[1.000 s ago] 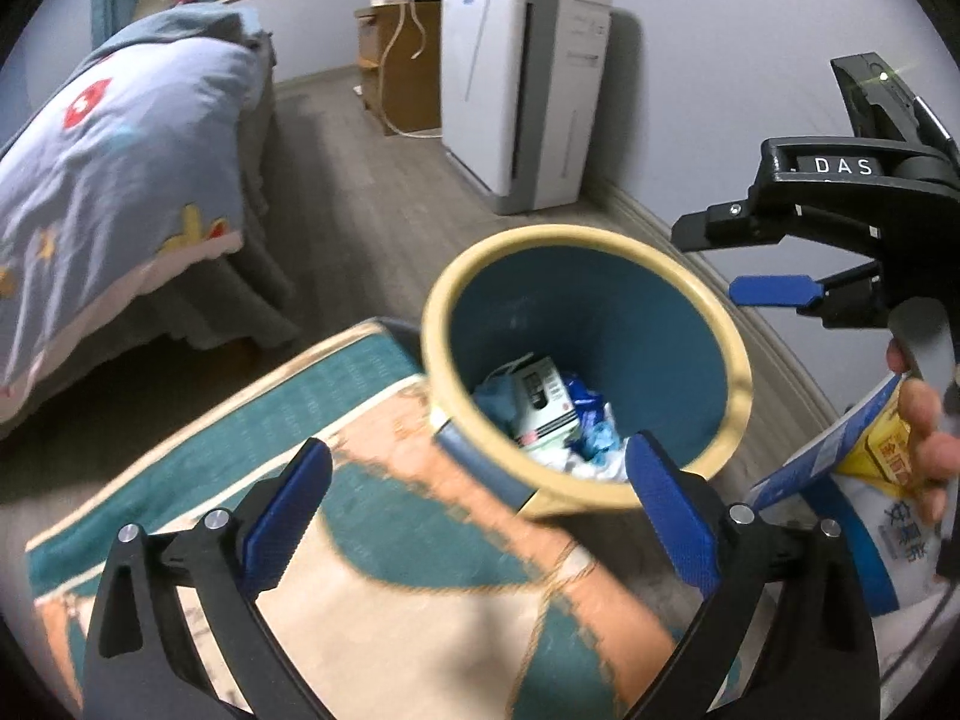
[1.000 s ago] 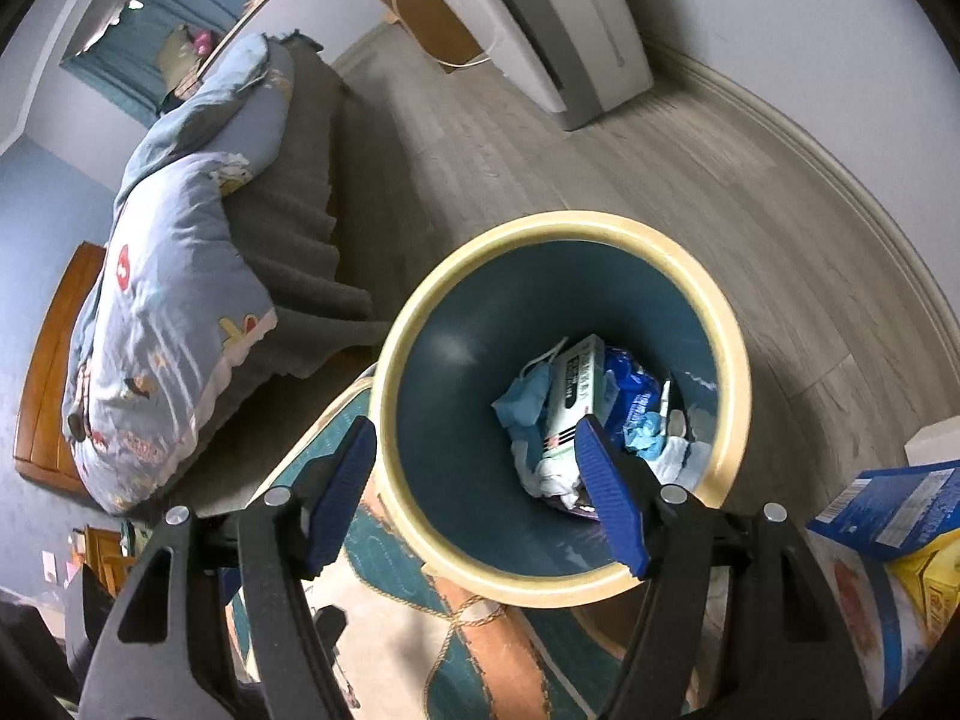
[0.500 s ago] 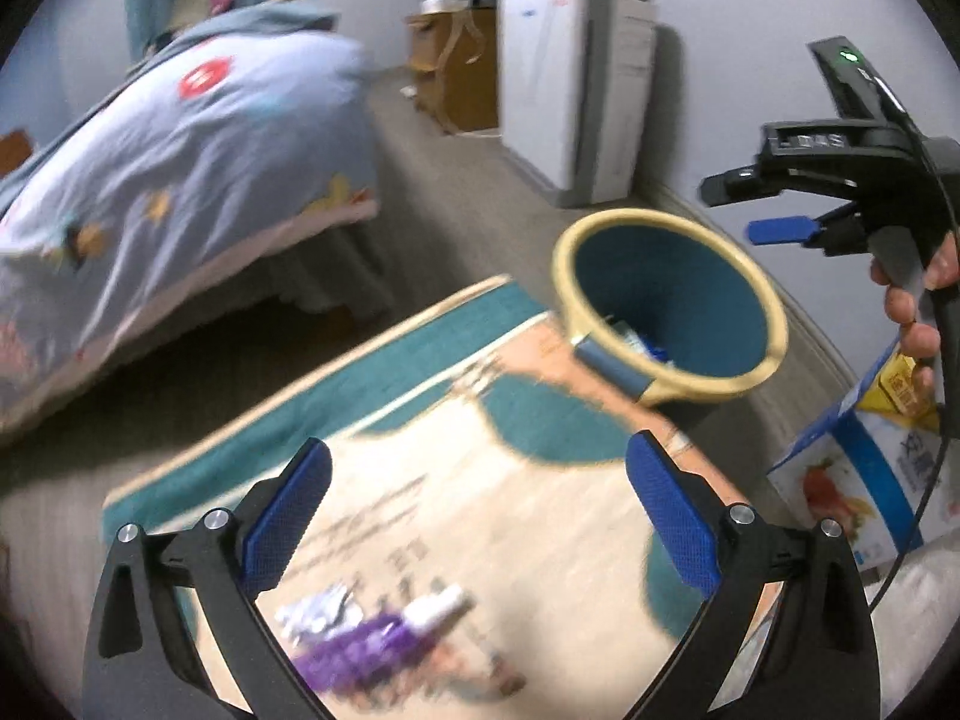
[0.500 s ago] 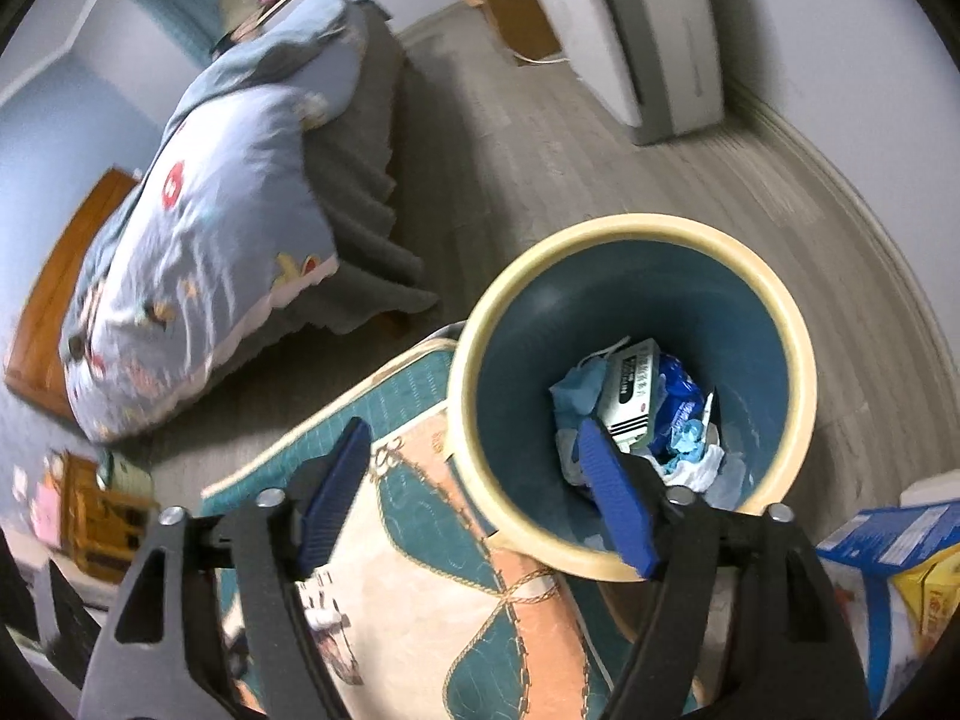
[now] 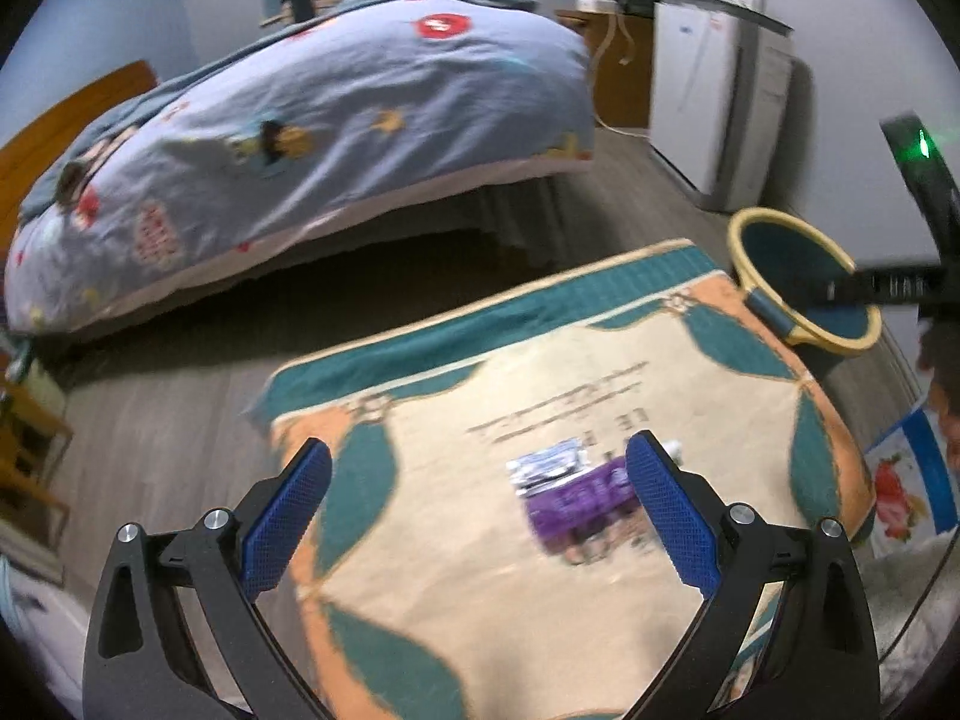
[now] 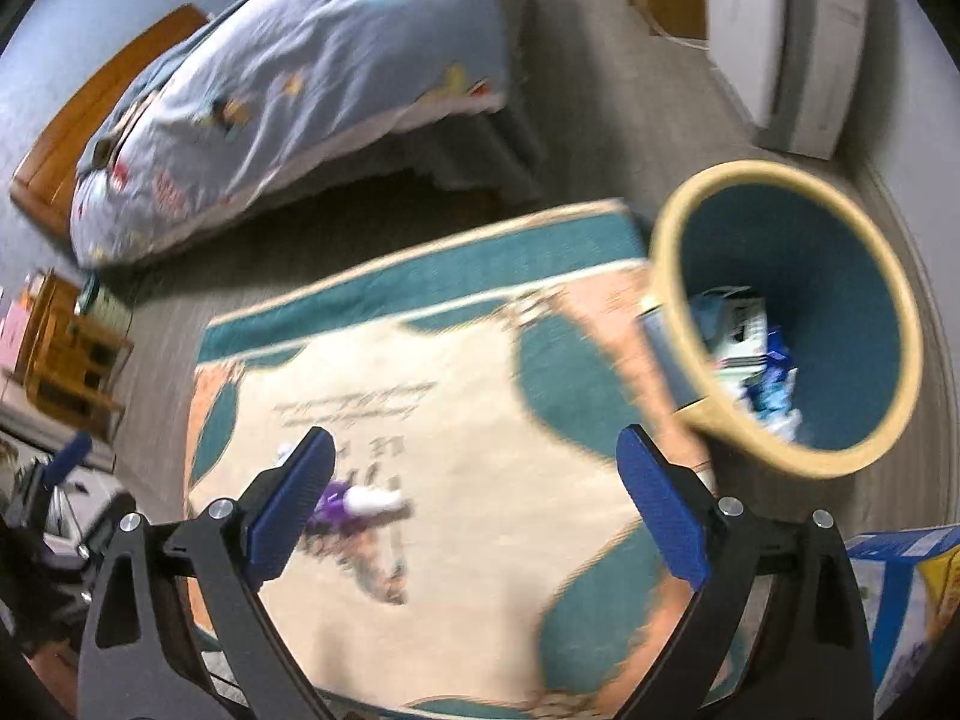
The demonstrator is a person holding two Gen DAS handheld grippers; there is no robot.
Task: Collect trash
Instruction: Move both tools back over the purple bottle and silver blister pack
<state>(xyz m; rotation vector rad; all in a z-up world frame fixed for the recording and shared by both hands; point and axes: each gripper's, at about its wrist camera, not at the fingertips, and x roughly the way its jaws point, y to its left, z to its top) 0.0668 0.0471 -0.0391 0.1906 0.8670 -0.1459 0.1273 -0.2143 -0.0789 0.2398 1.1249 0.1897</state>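
Note:
A purple wrapper [image 5: 576, 507] with a silvery packet [image 5: 549, 465] beside it lies on the patterned rug [image 5: 480, 570]; the purple wrapper also shows in the right wrist view [image 6: 354, 501]. The yellow-rimmed blue trash bin [image 6: 798, 324] holds several pieces of trash and stands at the rug's far right corner; it also shows in the left wrist view [image 5: 804, 276]. My left gripper [image 5: 480, 516] is open and empty above the rug, the wrapper just inside its right finger. My right gripper [image 6: 474, 510] is open and empty, left of the bin.
A bed with a blue quilt [image 5: 312, 120] lies behind the rug. A white appliance [image 5: 714, 102] stands by the wall. A blue and yellow carton [image 6: 900, 588] sits at the right. Wooden furniture [image 6: 66, 348] stands at the left.
Both grippers have swung left, away from the bin and over the rug. The purple wrapper has come into view in both cameras. Both stay open.

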